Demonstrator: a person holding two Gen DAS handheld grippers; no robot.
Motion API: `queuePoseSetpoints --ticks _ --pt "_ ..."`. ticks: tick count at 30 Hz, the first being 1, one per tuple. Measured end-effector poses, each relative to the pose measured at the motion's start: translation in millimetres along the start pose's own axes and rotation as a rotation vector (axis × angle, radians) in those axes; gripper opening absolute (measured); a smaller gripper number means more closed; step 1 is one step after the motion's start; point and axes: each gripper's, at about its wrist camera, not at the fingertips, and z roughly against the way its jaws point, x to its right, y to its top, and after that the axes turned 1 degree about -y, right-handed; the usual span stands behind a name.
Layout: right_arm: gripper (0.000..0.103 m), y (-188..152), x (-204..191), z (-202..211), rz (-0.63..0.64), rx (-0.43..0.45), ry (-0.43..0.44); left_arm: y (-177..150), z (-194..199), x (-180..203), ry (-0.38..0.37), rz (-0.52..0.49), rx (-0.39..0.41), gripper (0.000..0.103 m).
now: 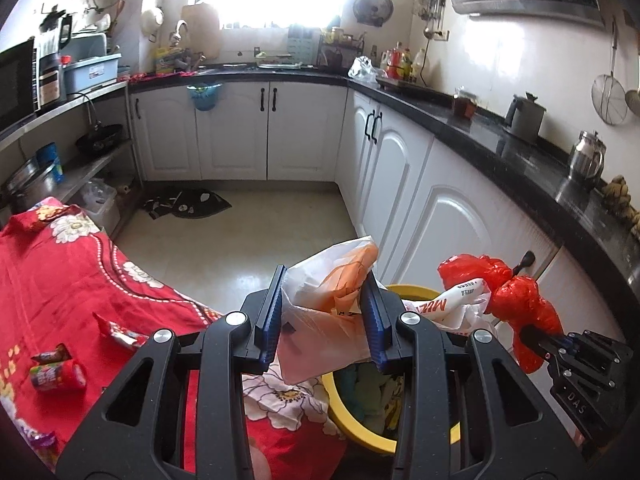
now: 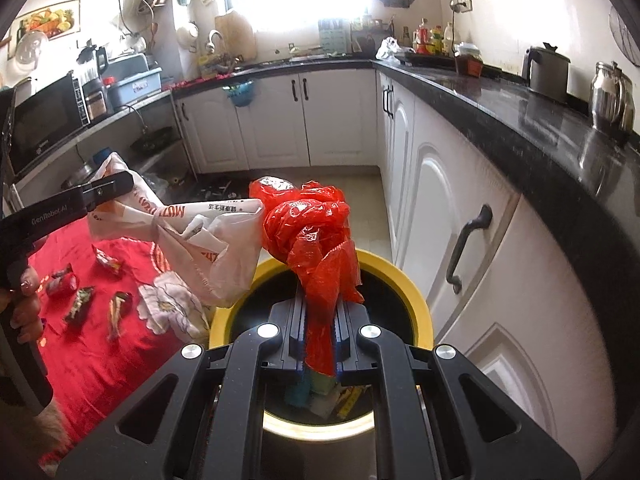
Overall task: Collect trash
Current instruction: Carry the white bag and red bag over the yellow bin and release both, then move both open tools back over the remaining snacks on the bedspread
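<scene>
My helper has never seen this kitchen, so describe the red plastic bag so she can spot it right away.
Find the yellow bin on the floor between the white cabinets and the red floral cloth. Right above its opening, the right tongs pinch the red plastic bag. It is knotted, crinkly and glossy red all over, unlike the white printed bag beside it in the left tongs.

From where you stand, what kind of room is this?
Most likely a home kitchen: a black stone countertop runs over white panelled cabinet doors, a black microwave oven sits on a shelf, and a steel kettle stands on the counter.
</scene>
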Motion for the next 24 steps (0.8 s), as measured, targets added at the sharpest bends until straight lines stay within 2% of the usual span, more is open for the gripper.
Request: queuePoseSetpoints --ticks 15,16,18,19,20,21,23,24 --pt "0.013 -24.0 13.5 -36.3 -0.029 -0.103 -0.036 -17.6 -48.2 16.4 -0.003 -0.018 -0.1 0.031" --pt "0.015 -24.6 13.9 -37.6 -0.033 -0.108 -0.035 -19.0 -50.1 16.6 -0.006 -0.017 -0.106 0.032" --pt "0.028 -26.7 16.0 -41.6 -0.043 -0.121 -0.037 -19.3 -55.1 16.8 -0.013 -0.008 -0.115 0.037" --pt "0.04 -28.3 17.7 -43.3 -0.05 -0.128 -0.047 -20.7 -57.0 16.8 -0.02 -0.007 -0.124 0.042" --pt "0.045 -29.0 19.0 -43.9 -0.053 -0.13 -0.053 -21.8 -59.8 16.9 -0.023 -0.007 -0.134 0.046" --pt "0.047 -30.5 20.2 -44.9 -0.059 -0.133 -0.056 -22.3 -60.7 17.2 -0.022 -0.007 -0.137 0.053" --pt "0.05 -31.5 23.6 -45.8 -0.069 -0.138 -0.057 -23.6 -61.5 16.4 -0.027 -0.004 -0.143 0.055" --pt "0.053 -31.5 24.5 -45.2 -0.073 -0.137 -0.061 -23.9 -61.0 15.5 -0.031 0.0 -0.144 0.06"
